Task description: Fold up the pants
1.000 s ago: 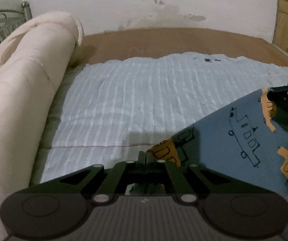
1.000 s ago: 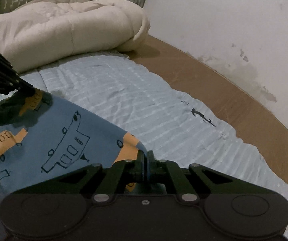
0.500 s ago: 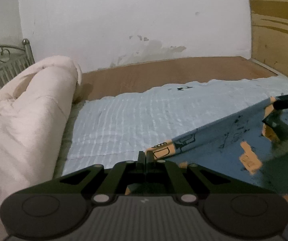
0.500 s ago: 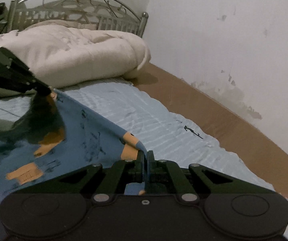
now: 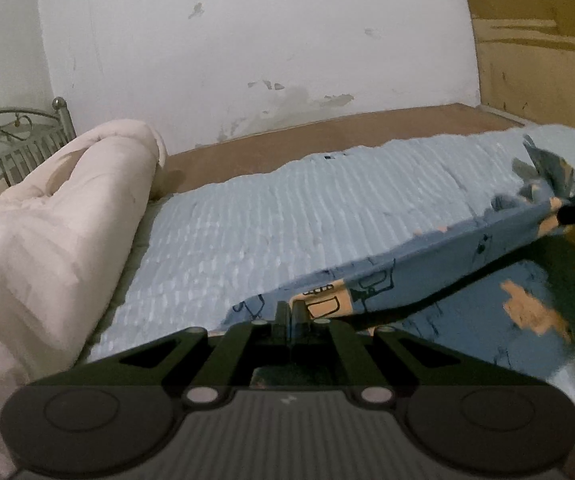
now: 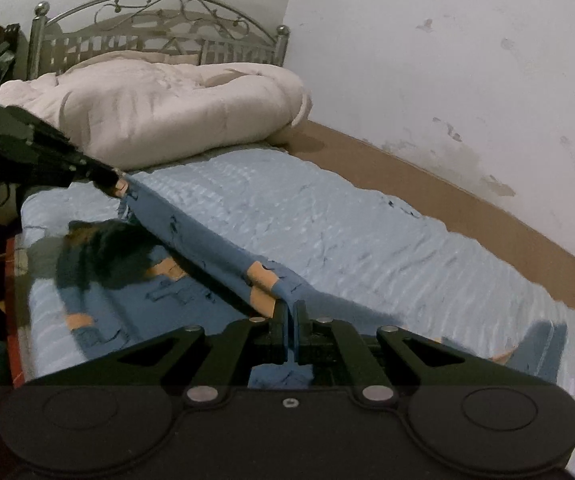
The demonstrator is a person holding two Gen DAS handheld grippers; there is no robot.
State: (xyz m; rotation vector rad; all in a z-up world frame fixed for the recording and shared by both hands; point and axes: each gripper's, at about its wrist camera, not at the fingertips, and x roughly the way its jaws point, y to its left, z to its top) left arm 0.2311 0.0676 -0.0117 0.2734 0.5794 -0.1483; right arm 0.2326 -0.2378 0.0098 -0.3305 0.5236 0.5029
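- Blue cotton pants printed with orange and dark line-drawn vehicles [image 5: 371, 284] are held above a pale blue ribbed bedsheet [image 5: 287, 216], with part of the fabric trailing onto the sheet.
- Left gripper [image 5: 287, 312]: black fingers clenched on an orange-patched edge of the pants.
- Right gripper [image 6: 289, 312]: black fingers clenched on blue fabric, which passes up between them.
- The held edge is drawn taut between the two grippers; its long axis runs across the bed from one gripper to the other, roughly parallel to the stained white wall [image 6: 447, 60].
- Below that edge, the garment hangs in motion blur.
- A rolled cream quilt [image 6: 159, 112] lies against the metal scrollwork headboard [image 6: 159, 24], apart from the pants.
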